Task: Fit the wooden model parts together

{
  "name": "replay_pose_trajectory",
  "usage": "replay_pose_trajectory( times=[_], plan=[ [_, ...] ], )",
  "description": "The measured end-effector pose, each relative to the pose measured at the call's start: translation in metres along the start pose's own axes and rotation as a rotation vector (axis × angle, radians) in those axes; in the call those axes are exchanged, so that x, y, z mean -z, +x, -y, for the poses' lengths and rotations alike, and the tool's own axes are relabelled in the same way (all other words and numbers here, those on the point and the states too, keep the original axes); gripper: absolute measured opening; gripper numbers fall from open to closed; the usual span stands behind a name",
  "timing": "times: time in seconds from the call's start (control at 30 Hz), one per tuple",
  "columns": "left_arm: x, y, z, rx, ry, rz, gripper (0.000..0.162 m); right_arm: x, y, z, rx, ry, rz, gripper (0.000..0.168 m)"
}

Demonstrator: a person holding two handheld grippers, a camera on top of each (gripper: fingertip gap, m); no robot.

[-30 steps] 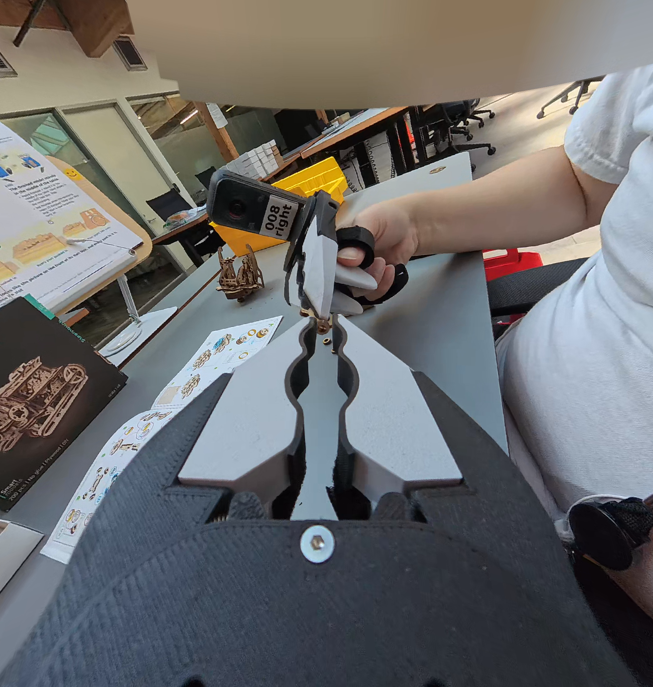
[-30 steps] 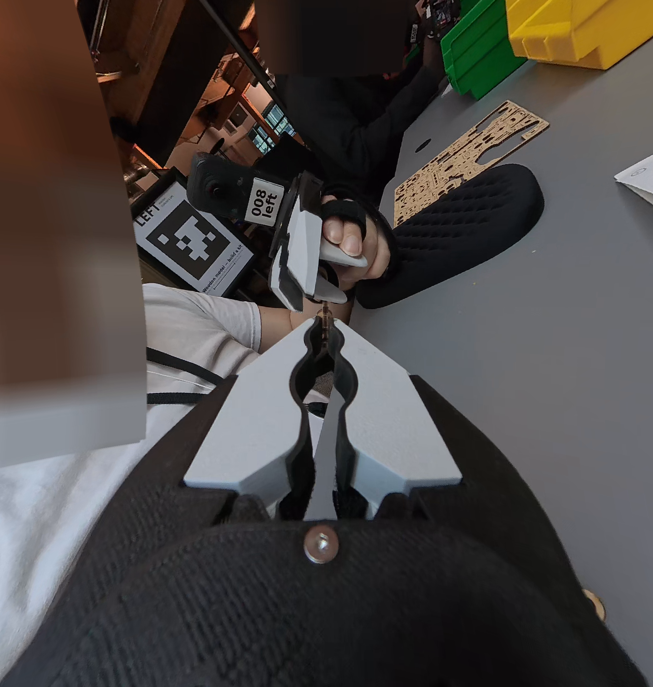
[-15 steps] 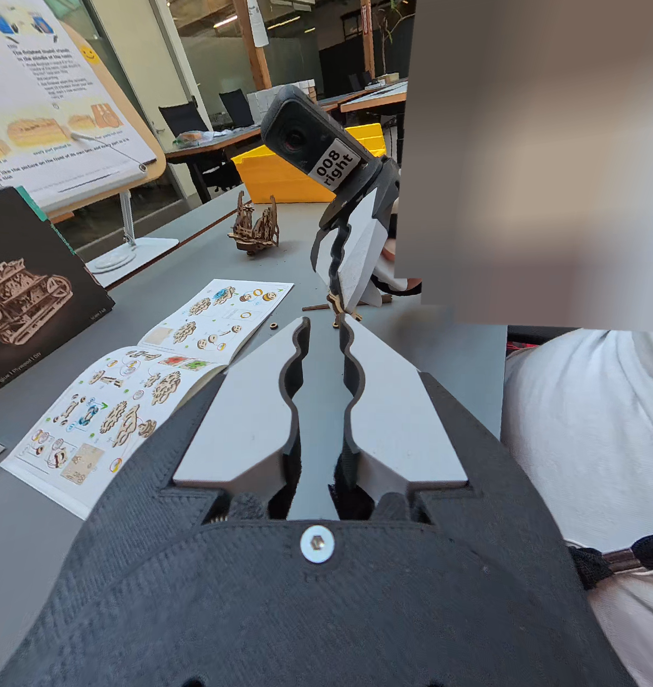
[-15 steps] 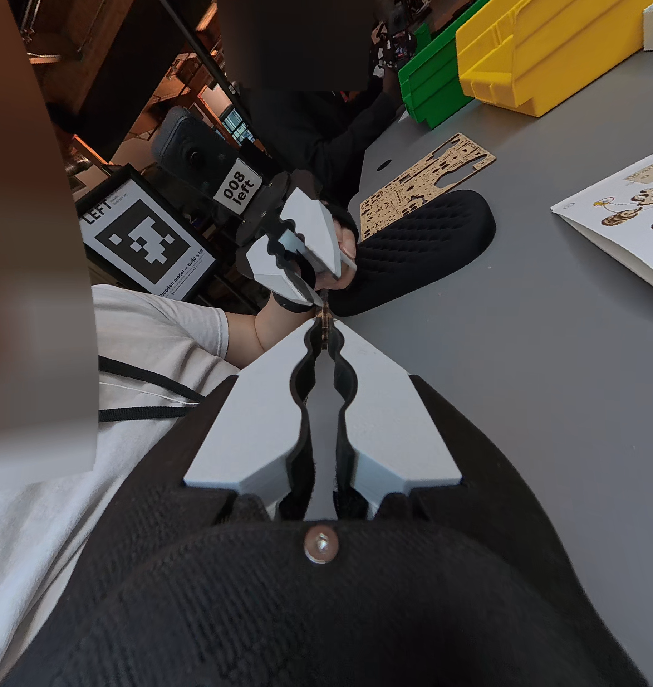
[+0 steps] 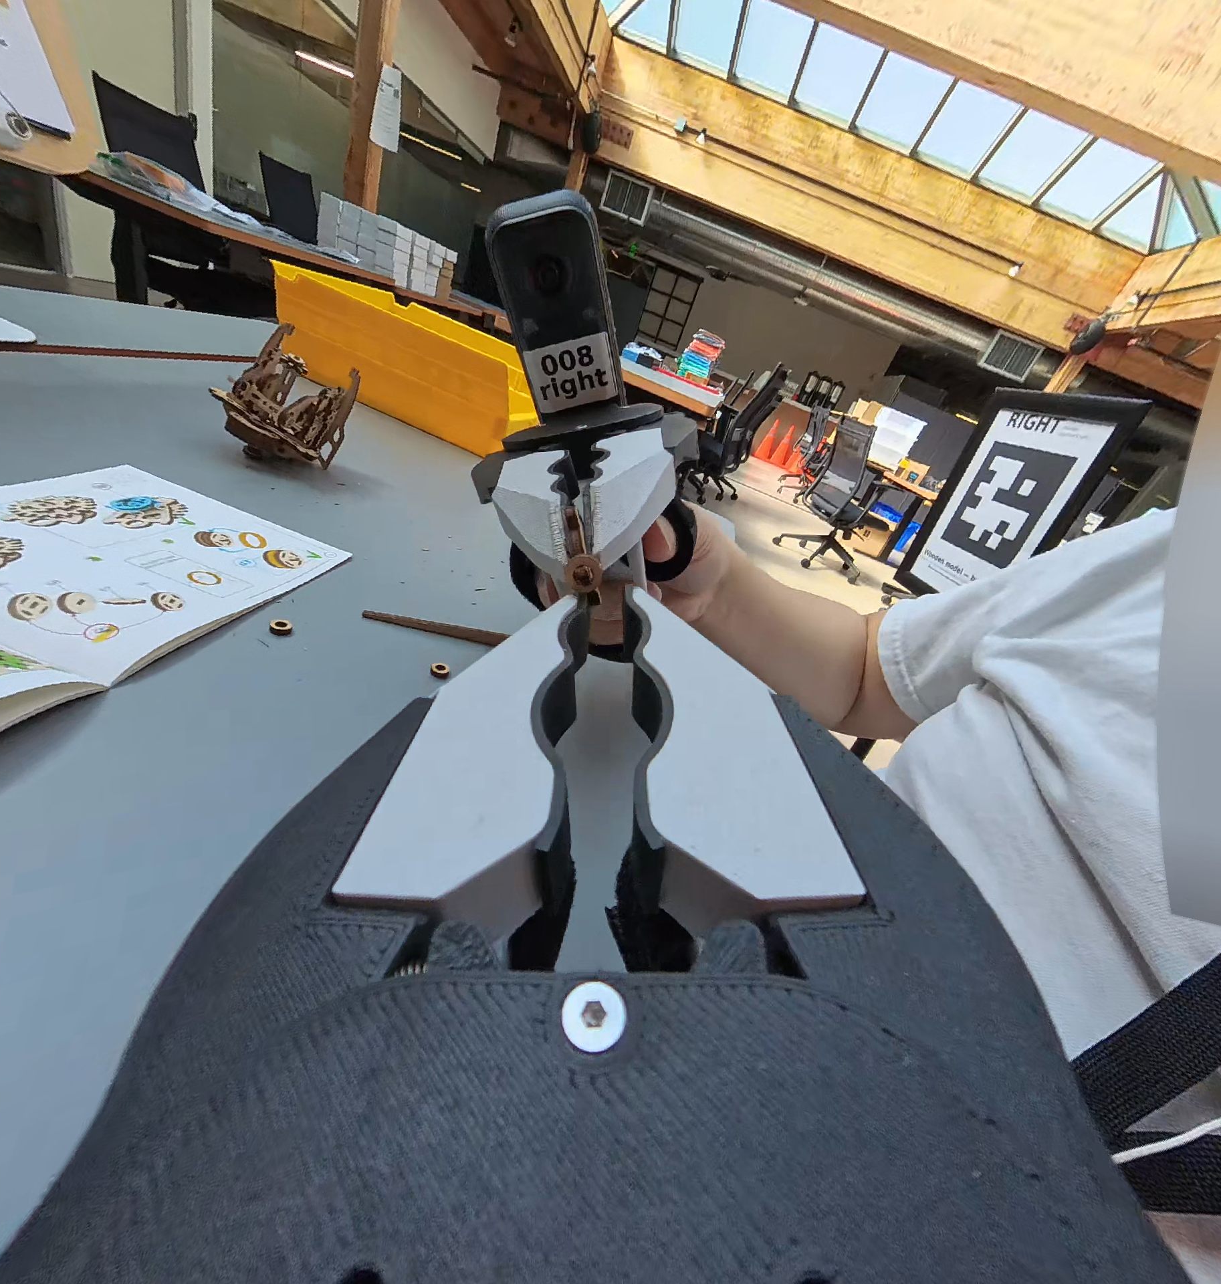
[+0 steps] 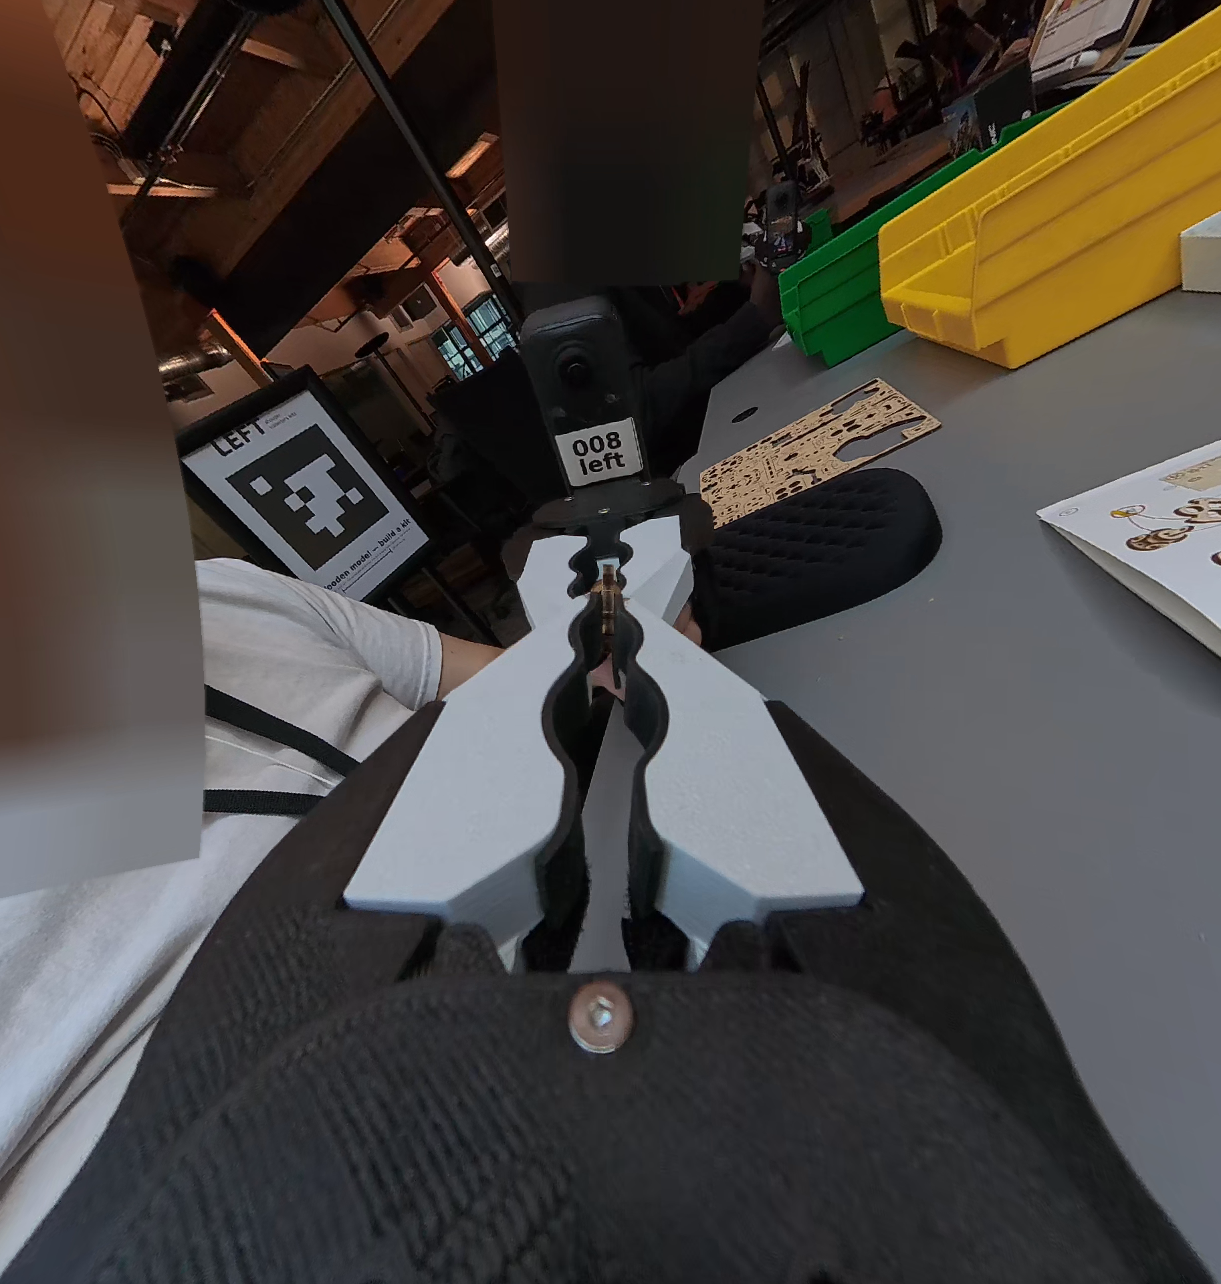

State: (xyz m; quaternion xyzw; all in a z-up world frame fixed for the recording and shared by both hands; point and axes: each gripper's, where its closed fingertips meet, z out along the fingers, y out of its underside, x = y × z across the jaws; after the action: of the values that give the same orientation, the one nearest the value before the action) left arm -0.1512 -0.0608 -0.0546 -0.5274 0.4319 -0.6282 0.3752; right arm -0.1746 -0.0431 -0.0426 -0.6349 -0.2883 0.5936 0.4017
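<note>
Compared with half a second earlier, the two grippers are seen tip to tip and squarely facing, the opposite camera now standing upright rather than tilted; the booklet [image 5: 118,577] has slid toward the left edge of the left wrist view.

The right gripper [image 6: 604,625] is clenched on a small wooden part [image 5: 574,549], a thin flat piece carried edge-on with a round hub at its outer end. The left gripper [image 5: 601,608] is parted by a narrow gap at the tips; its left tip lies just beside the hub, but whether anything is gripped cannot be told. The part is held in the air above the near edge of the grey worktop [image 5: 177,729].

Two loose wooden rings [image 5: 281,627] and a thin wooden stick [image 5: 434,627] lie on the worktop beside the booklet. A finished wooden model [image 5: 285,410] stands farther back, before a yellow bin [image 5: 399,361]. A punched wooden sheet [image 6: 816,448] is tucked behind a black wrist rest [image 6: 813,545].
</note>
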Motion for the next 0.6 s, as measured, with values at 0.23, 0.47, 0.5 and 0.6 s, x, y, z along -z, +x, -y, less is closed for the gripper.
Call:
replay_pose_trajectory(
  times=[0.23, 0.47, 0.5, 0.6],
  plan=[
    [0.000, -0.001, -0.008, -0.002, -0.071, 0.014, 0.000, 0.003, -0.002, -0.007, 0.038, -0.079, -0.001, 0.002],
    [-0.002, 0.003, -0.037, -0.041, -0.293, 0.022, 0.000, 0.026, -0.005, -0.011, 0.245, -0.544, -0.142, 0.018],
    [-0.002, 0.003, -0.039, -0.047, -0.308, 0.027, 0.000, 0.025, -0.007, -0.013, 0.230, -0.608, -0.138, 0.020],
    [-0.003, 0.003, -0.043, -0.045, -0.330, 0.031, 0.000, 0.024, -0.002, -0.028, 0.209, -0.790, -0.168, 0.023]
  ],
)
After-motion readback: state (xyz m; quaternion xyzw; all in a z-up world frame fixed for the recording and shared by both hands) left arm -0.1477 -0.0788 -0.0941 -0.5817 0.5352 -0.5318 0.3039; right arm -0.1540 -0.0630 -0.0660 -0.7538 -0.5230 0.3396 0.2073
